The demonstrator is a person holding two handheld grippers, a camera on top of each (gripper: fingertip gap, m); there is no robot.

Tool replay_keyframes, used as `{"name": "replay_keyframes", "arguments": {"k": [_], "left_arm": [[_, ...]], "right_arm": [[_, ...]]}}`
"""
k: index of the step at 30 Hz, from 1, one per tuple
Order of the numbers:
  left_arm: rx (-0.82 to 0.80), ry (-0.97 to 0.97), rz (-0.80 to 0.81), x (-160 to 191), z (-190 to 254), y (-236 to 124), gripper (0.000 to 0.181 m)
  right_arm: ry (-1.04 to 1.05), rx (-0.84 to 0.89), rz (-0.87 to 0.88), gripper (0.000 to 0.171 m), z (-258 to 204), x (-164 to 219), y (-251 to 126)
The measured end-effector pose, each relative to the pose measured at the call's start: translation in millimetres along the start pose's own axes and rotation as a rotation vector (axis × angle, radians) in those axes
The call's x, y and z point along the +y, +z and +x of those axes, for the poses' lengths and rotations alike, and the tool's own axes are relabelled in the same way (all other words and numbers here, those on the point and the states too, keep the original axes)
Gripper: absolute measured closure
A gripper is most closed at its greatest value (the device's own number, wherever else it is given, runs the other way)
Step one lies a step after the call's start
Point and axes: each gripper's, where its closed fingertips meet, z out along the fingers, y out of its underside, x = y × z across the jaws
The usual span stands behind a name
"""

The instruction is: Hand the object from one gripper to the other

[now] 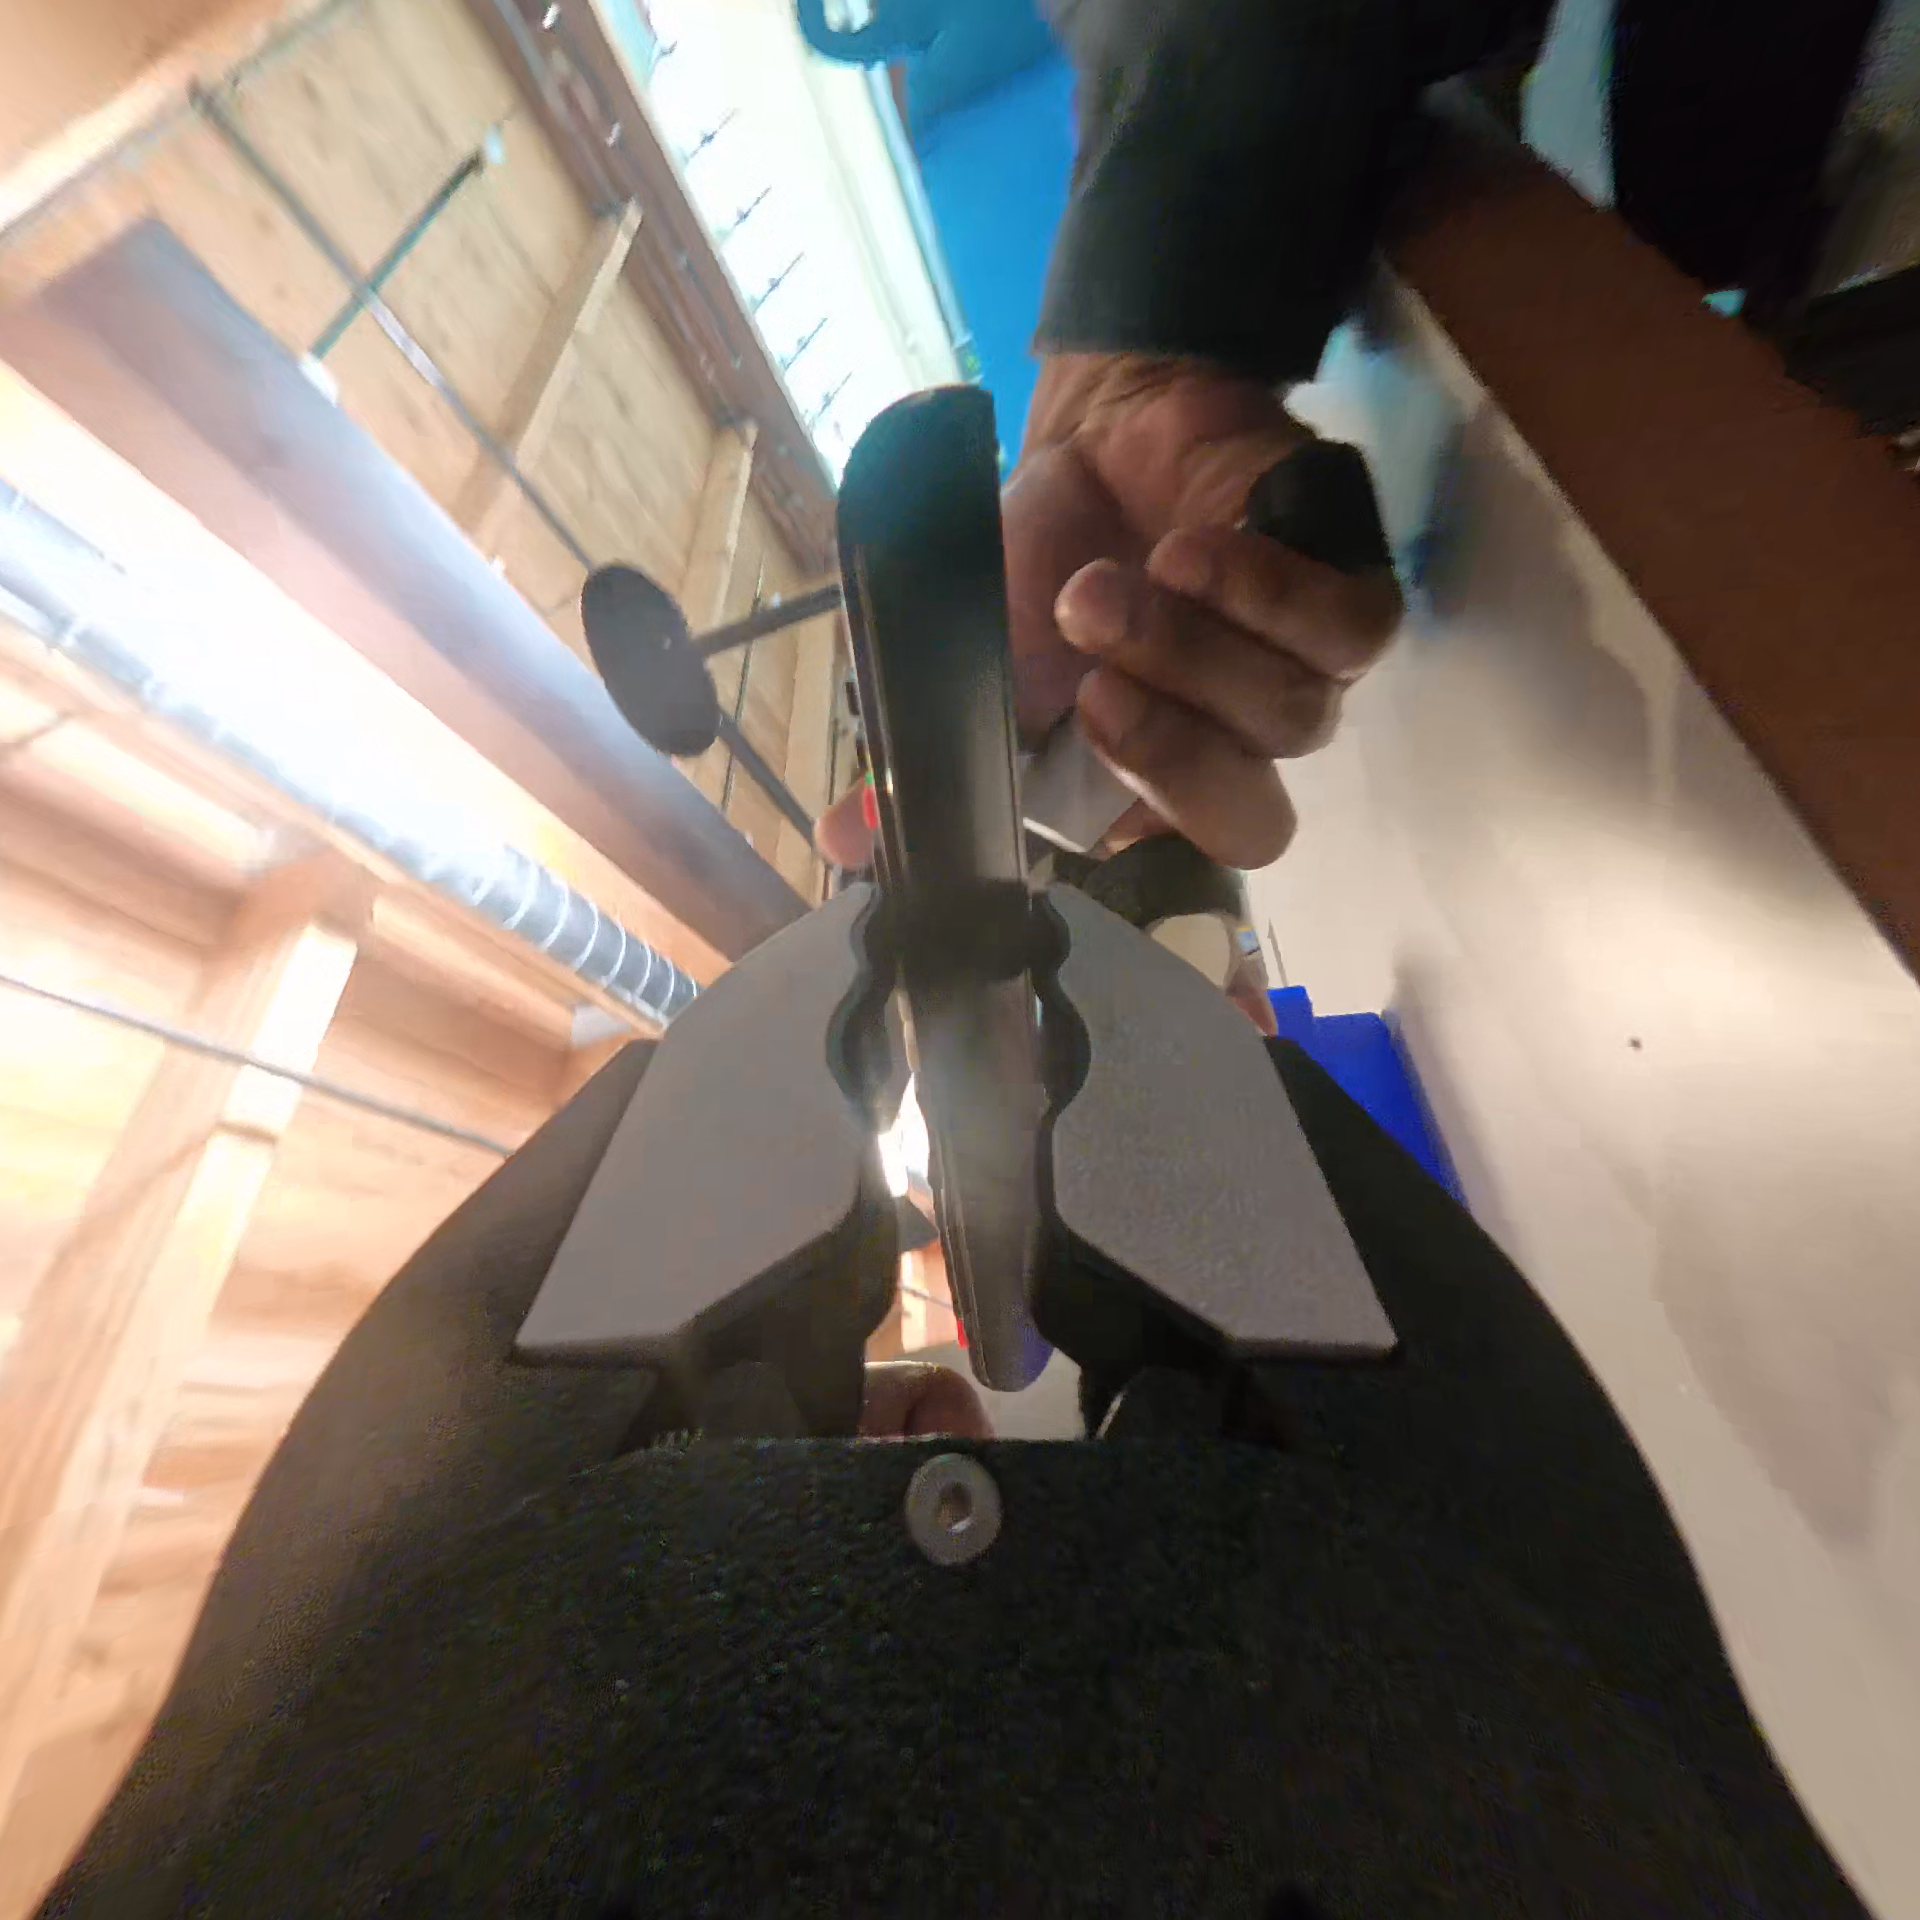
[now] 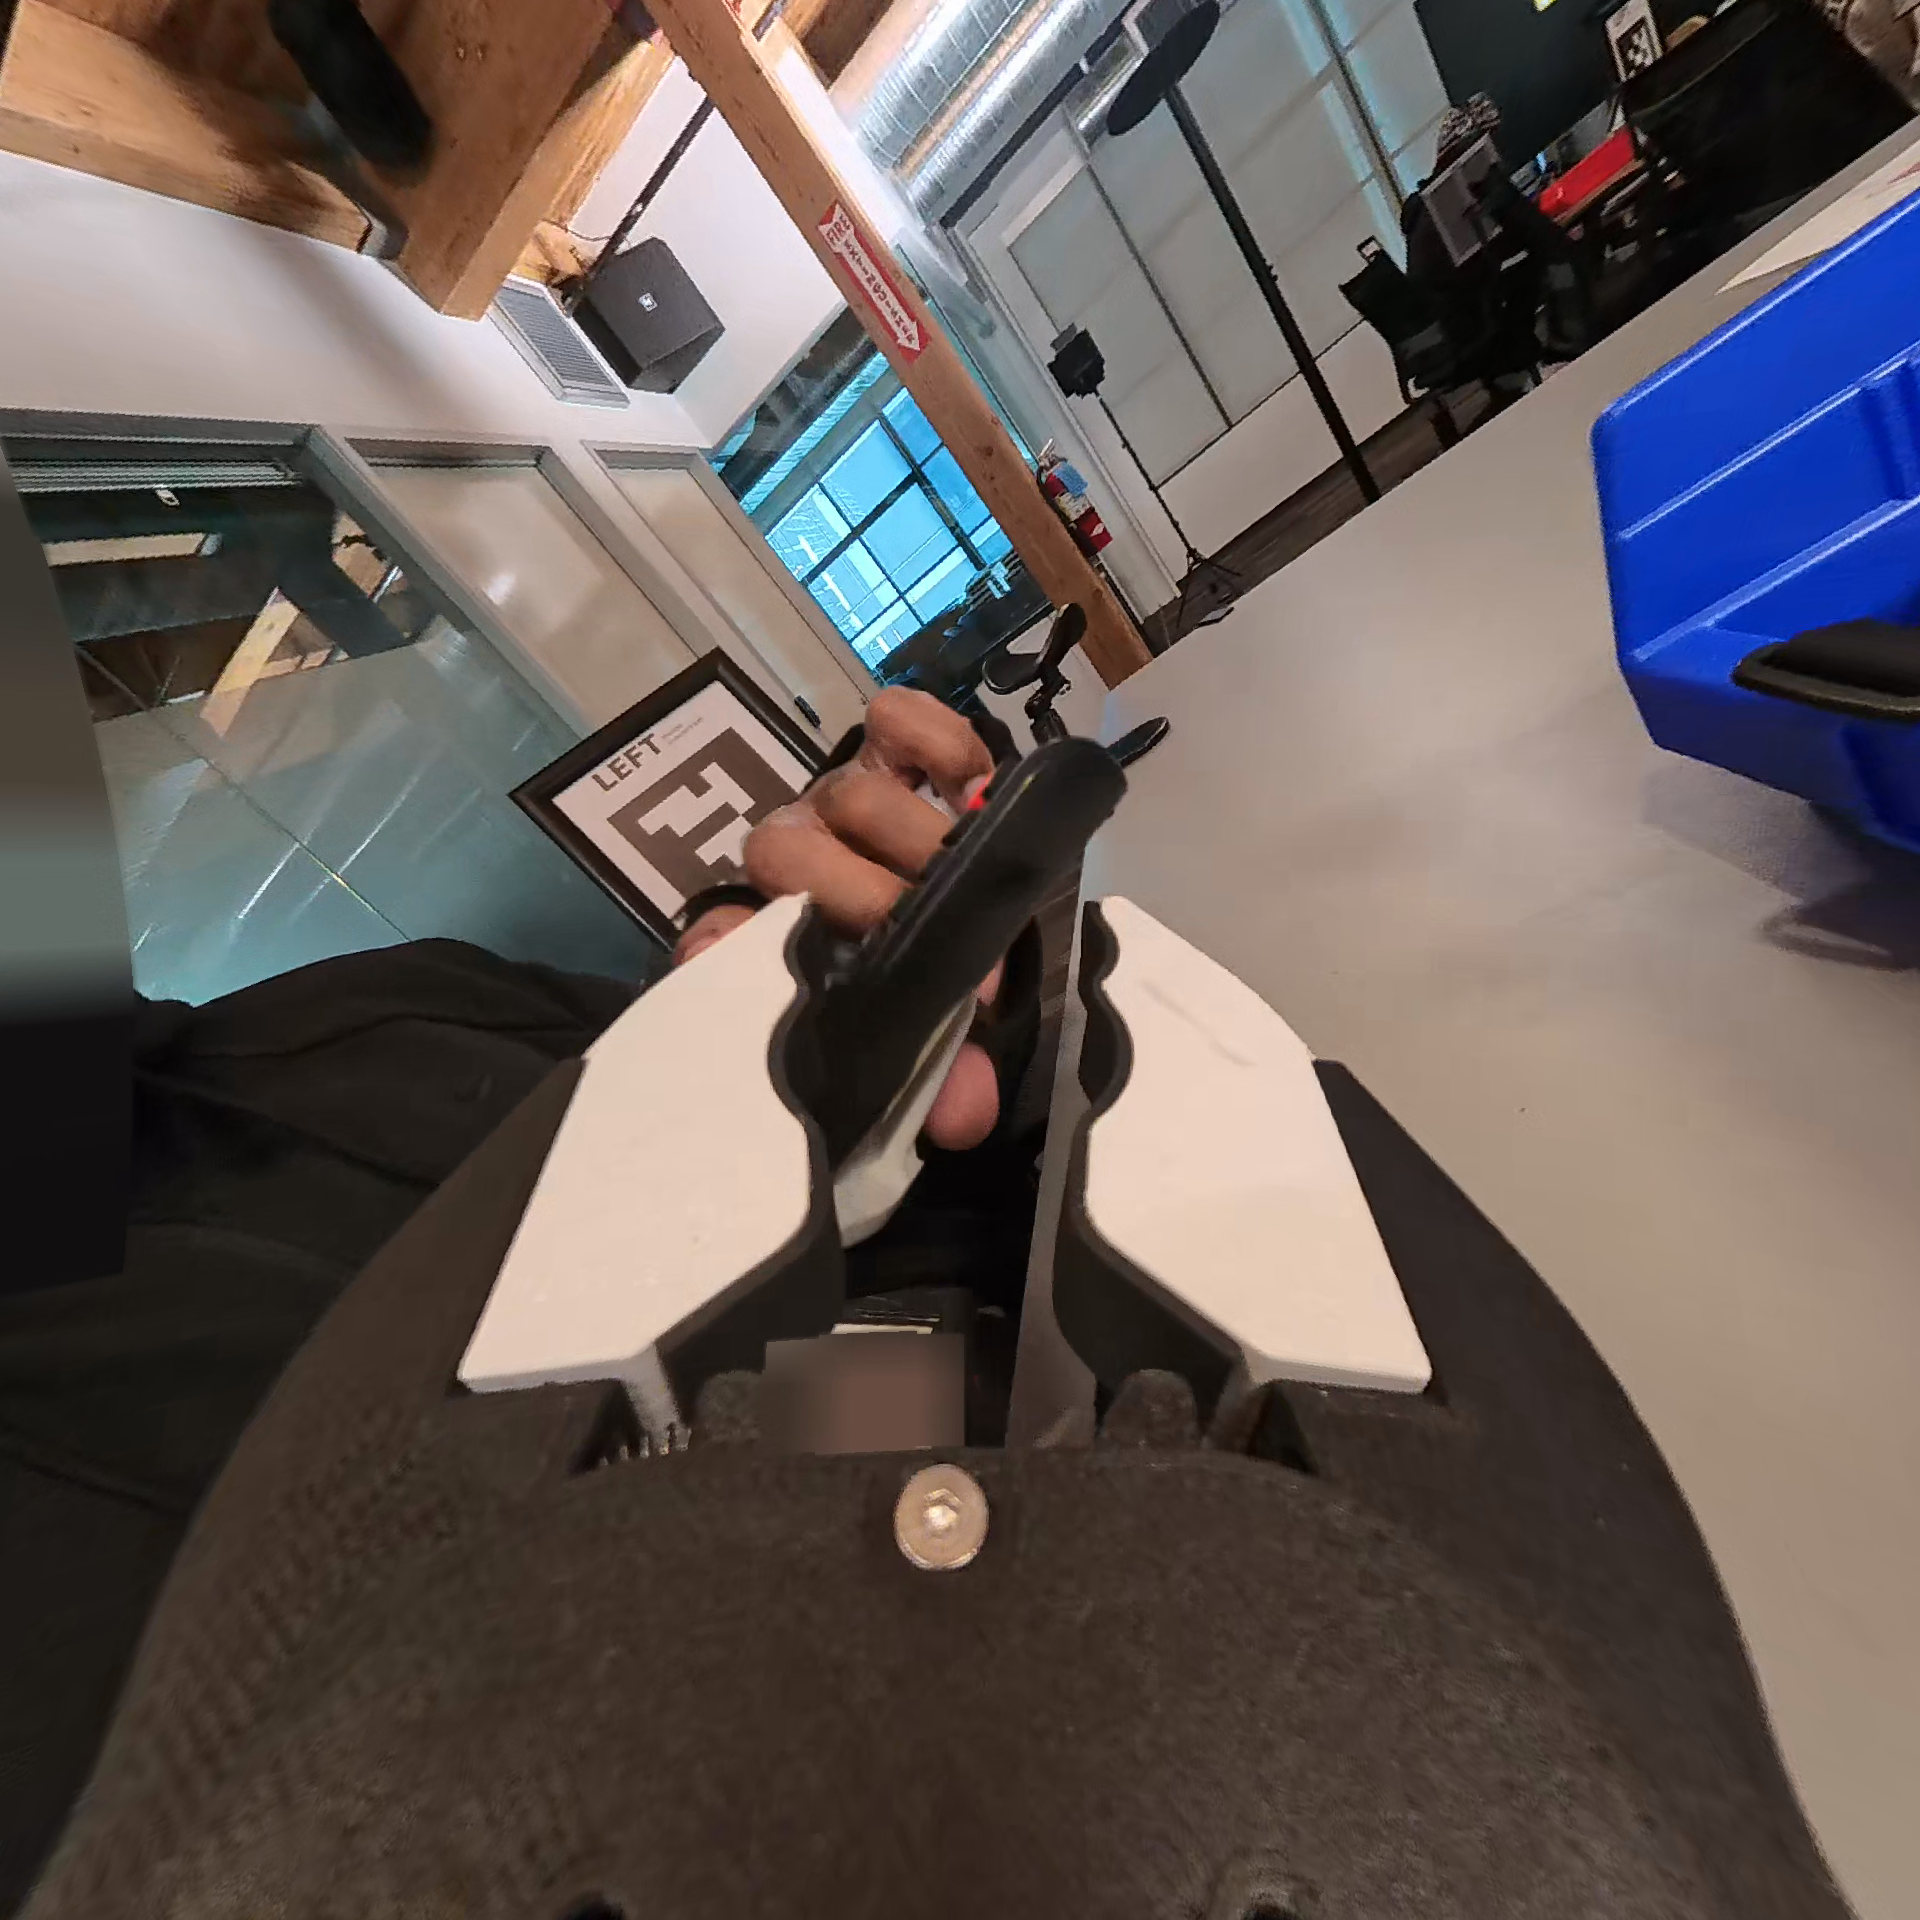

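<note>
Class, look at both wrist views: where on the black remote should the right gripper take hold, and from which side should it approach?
Probably the free far end of the black remote, which sticks out past the left gripper shut on its middle. It is long and thin, so the right gripper should come from beyond that end, fingers closing across the broad flat faces, clear of the left fingers.

A: What sort of place is this?

B: An open-plan office or lab loft. The wooden ceiling beams [image 2: 914, 343] run at 12 o'clock, beside a bare metal duct [image 2: 987, 94]; glass partition walls [image 2: 436, 623] stand at 9 o'clock.

A: Other evidence?

B: A fire extinguisher [image 2: 1081, 514] and a camera tripod [image 2: 1143, 468] at 1 o'clock, office chairs [image 2: 1475, 281] at 2 o'clock, a grey worktable [image 2: 1403, 831] bearing a blue bin [image 2: 1756, 499] at 3 o'clock.
</note>
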Motion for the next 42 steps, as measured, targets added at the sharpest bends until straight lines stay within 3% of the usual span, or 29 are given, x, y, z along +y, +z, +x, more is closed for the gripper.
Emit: {"name": "replay_keyframes", "arguments": {"k": [1,7,8,11,12,13,16,21,24,27,30,33,38,42], "left_arm": [[0.022,0.045,0.021,-2,4,-1,0.155],[0.129,0.317,0.151,-5,23,-16,0.114],[0.140,0.346,0.170,-5,25,-18,0.052],[0.156,0.396,0.206,-6,29,-23,0.048],[0.153,0.405,0.215,-8,29,-23,0.048],[0.150,0.405,0.220,-9,29,-24,0.152],[0.150,0.322,0.173,-3,28,-22,0.151],[0.093,-0.085,0.045,28,13,-26,0.112],[0.026,-0.435,-0.030,52,1,-38,0.109],[-0.042,-0.882,-0.097,78,-11,-50,0.106],[0.096,-1.371,-0.131,88,3,-46,0.105],[0.315,-1.689,-0.070,74,14,-34,0.107],[0.513,-1.823,0.028,64,-1,-10,0.113],[0.544,-1.849,0.037,68,-9,6,0.127]], "right_arm": [[0.000,-0.004,-0.003,0.124,-1,0,0],[-0.058,-0.040,-0.123,0.125,-9,19,10],[-0.067,-0.054,-0.145,0.125,-11,23,13],[-0.072,-0.056,-0.221,0.127,-12,37,22],[-0.071,-0.054,-0.240,0.131,-11,40,23],[-0.066,-0.044,-0.253,0.139,-9,42,24],[-0.038,-0.055,-0.222,0.142,-8,37,22],[-0.115,0.051,-0.029,0.144,5,2,7],[-0.247,0.162,0.059,0.147,10,-20,-3],[-0.391,0.320,0.033,0.148,22,-28,-11],[-0.471,0.285,0.033,0.148,9,-34,-8],[-0.529,0.239,-0.001,0.148,-4,-38,0],[-0.636,0.190,-0.076,0.149,-25,-48,19],[-0.673,0.155,-0.060,0.148,-38,-63,30]]}}
